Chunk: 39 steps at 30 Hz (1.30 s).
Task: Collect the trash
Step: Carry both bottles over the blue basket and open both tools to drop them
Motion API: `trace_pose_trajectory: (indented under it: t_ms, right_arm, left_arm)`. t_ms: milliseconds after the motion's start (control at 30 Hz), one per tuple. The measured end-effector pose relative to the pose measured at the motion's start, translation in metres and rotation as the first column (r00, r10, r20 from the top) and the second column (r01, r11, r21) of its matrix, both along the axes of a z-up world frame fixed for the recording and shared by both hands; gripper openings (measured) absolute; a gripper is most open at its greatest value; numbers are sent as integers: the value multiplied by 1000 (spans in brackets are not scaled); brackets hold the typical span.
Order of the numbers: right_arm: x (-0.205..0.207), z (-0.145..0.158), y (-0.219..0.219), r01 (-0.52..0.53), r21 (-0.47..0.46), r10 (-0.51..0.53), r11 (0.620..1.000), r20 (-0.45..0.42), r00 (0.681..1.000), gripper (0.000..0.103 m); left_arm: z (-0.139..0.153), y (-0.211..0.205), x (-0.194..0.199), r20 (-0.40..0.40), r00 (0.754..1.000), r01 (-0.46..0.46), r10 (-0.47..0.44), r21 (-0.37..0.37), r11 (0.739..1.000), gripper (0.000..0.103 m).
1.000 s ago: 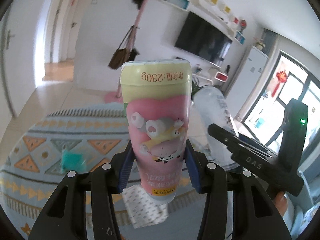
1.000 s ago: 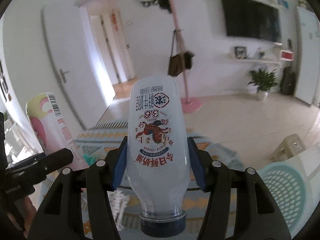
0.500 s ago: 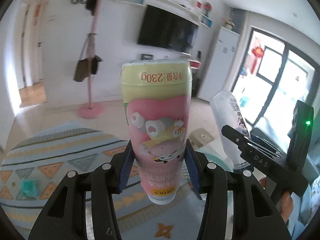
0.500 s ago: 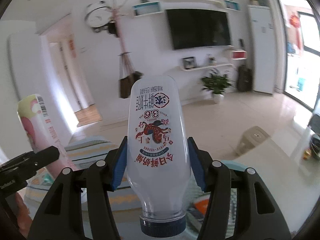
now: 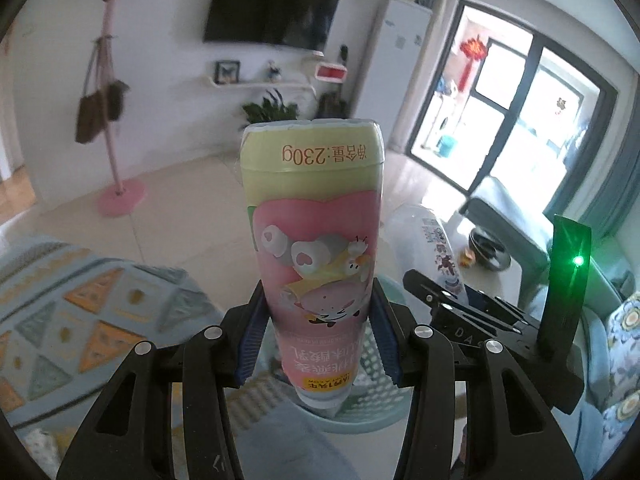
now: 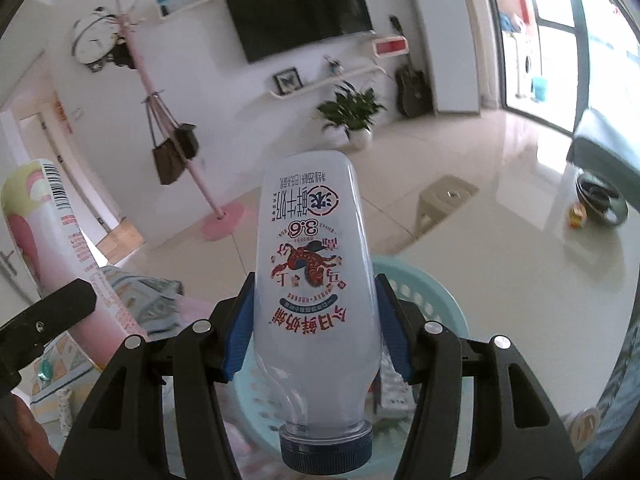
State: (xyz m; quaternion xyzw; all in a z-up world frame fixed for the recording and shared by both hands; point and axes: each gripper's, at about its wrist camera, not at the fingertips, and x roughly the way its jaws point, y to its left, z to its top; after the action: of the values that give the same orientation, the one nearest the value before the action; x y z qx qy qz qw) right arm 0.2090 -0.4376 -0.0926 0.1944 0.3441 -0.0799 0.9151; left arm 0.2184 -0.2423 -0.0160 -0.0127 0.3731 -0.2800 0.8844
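Note:
My left gripper [image 5: 318, 342] is shut on a pink and yellow yogurt bottle [image 5: 316, 240], held upside down with its base pointing away. My right gripper [image 6: 316, 330] is shut on a clear milk bottle [image 6: 314, 280] with a blue cap [image 6: 326, 450], also upside down. Both are held over a light blue perforated trash basket [image 6: 436, 300], which also shows in the left wrist view [image 5: 372, 416] under the yogurt bottle. The right gripper and milk bottle [image 5: 428, 248] appear to the right in the left wrist view. The yogurt bottle [image 6: 60, 256] appears at the left of the right wrist view.
A patterned rug [image 5: 80, 312] lies to the left on the tiled floor. A glass table [image 6: 540, 280] with a dark bowl [image 6: 600, 200] is at the right. A pink coat stand [image 5: 116, 196], a potted plant [image 6: 352, 116] and a small stool [image 6: 448, 196] stand farther off.
Both grippers have swung to the right with their bottles, away from the rug. The blue basket has come into view beneath them.

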Motion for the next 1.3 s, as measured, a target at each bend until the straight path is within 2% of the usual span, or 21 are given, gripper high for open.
trace_pose_trajectory:
  t_ms: [300, 400, 467, 533, 667, 800, 1067, 1300]
  right_arm:
    - [-6, -44, -20, 37, 45, -31, 998, -137, 990, 55]
    - [-10, -47, -26, 52, 68, -42, 996, -142, 989, 55]
    - [-11, -42, -26, 57, 66, -48, 996, -138, 989, 56]
    - [-14, -38, -26, 57, 58, -49, 997, -131, 990, 56]
    - [-20, -30, -20, 54, 56, -47, 997, -117, 992, 56]
    - [-22, -19, -5, 19, 38, -15, 999, -103, 995, 56]
    - [-26, 29, 51, -96, -30, 96, 995, -11, 995, 56]
    - [-32, 70, 118, -226, -66, 231, 972, 80, 970, 56]
  left_arm:
    - [-48, -33, 14, -116, 992, 57, -48, 70, 996, 47]
    - [-50, -35, 14, -103, 994, 46, -37, 83, 995, 50]
    - [-49, -31, 11, -71, 997, 32, -25, 97, 995, 57]
    - [-45, -24, 9, -68, 998, 24, -19, 80, 997, 61]
    - [-39, -15, 3, -59, 998, 7, -3, 76, 997, 61]
    - [-35, 1, -2, -63, 998, -8, 10, 43, 999, 61]
    - [-8, 54, -28, -18, 996, -88, 88, -49, 995, 61]
    - [29, 118, -53, 65, 977, -196, 203, -106, 975, 61]
